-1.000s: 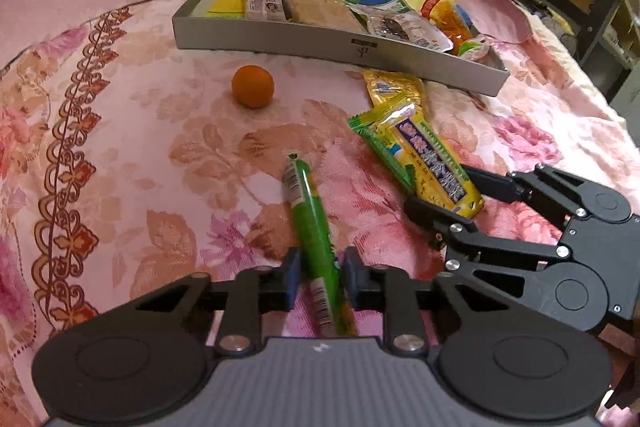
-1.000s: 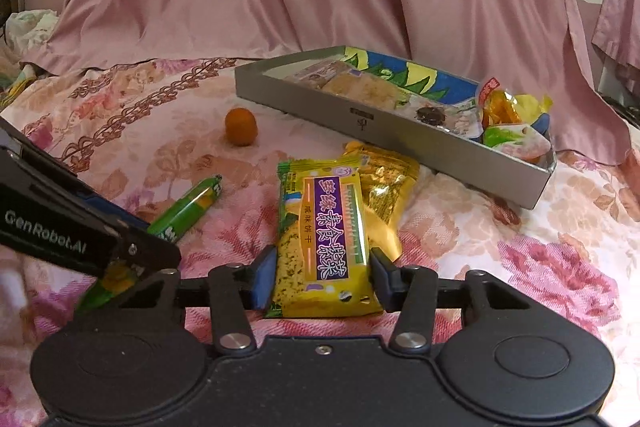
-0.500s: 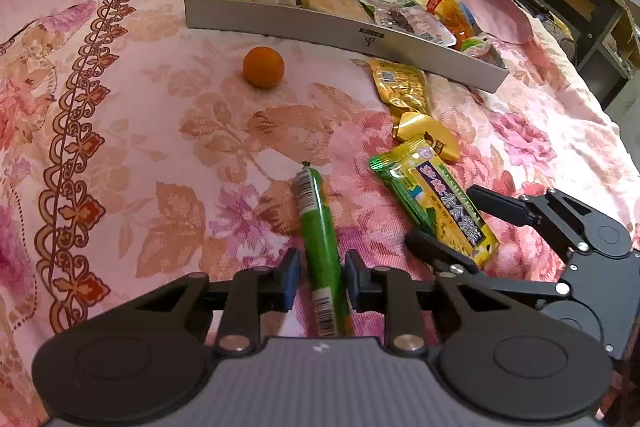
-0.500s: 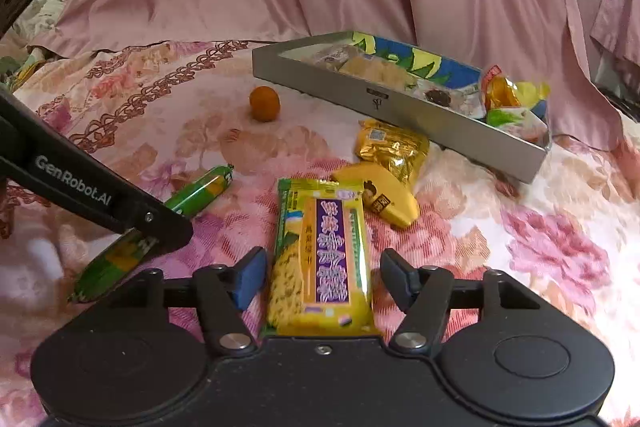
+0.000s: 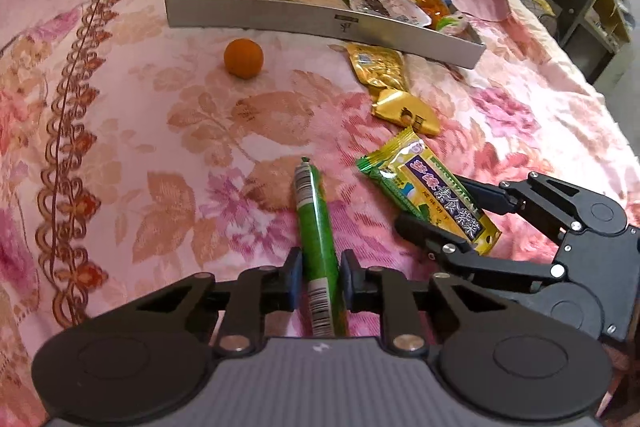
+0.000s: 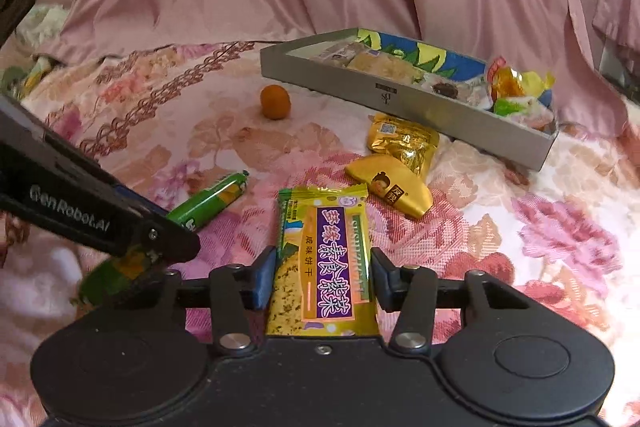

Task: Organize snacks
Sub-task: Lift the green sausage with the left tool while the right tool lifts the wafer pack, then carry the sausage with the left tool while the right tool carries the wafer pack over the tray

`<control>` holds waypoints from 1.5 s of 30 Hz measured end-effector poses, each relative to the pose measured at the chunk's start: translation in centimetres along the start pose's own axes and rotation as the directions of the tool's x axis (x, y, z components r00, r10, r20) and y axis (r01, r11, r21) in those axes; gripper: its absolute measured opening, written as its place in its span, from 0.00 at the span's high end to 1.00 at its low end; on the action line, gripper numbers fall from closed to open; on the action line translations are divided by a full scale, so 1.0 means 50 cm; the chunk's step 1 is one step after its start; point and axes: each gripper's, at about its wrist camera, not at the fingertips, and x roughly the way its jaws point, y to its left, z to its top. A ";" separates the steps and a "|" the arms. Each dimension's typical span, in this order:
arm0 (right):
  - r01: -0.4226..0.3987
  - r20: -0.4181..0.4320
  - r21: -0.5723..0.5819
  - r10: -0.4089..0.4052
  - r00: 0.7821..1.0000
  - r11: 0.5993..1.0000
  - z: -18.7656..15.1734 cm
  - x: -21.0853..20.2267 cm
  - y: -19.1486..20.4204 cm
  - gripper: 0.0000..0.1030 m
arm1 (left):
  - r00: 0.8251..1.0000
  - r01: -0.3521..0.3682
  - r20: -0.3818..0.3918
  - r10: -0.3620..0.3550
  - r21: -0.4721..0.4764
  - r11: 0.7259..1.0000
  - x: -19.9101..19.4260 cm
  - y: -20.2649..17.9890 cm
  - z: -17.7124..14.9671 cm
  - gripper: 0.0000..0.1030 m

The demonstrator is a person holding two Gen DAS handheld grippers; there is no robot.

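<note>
on the left, the orange ball (image 5: 243, 58) is sitting alone on the floral bedspread (image 5: 120, 147), just in front of the grey tray (image 5: 320, 23), likely waiting its turn. next, the left gripper (image 5: 318, 281) is holding the green sausage stick (image 5: 316, 227) near its barcode end, its fingers narrow and pressing both sides, the stick pointing forward toward the tray. to its right, the right gripper (image 6: 323, 281) is clamping the yellow cracker packet (image 6: 324, 259) across its width, fingers fairly wide to fit it. beyond that packet, the gold pouch (image 6: 402, 141) and the yellow wedge snack (image 6: 390, 185) are lying touching, near the tray's front wall. the tray is already carrying several snacks, so both held items look bound for it.
</note>
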 end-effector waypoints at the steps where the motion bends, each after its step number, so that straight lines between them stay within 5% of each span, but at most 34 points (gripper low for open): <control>1: 0.014 0.001 -0.026 -0.014 1.000 1.000 -0.001 -0.006 0.008 0.51 | 1.000 0.012 -0.004 -0.012 -0.010 1.000 -0.004 0.003 -0.003 0.79; 9: 0.087 0.012 -0.150 -0.086 0.996 0.985 -0.020 -0.061 0.061 0.51 | 0.995 0.097 -0.006 -0.097 -0.067 0.993 -0.035 0.024 -0.030 0.79; 24: 0.236 0.208 -0.188 -0.196 0.958 0.953 0.001 -0.121 0.068 0.51 | 0.976 0.125 0.182 -0.121 -0.008 0.992 -0.109 0.009 0.022 0.79; 33: 0.272 0.314 -0.153 -0.214 0.925 0.950 0.095 -0.125 0.010 0.51 | 0.950 0.074 0.303 -0.080 0.030 0.997 -0.146 0.011 0.161 0.79; 45: 0.270 0.406 -0.112 -0.204 0.891 0.956 0.301 -0.039 -0.104 0.51 | 0.885 0.021 0.461 -0.060 0.090 0.996 -0.129 0.035 0.397 0.79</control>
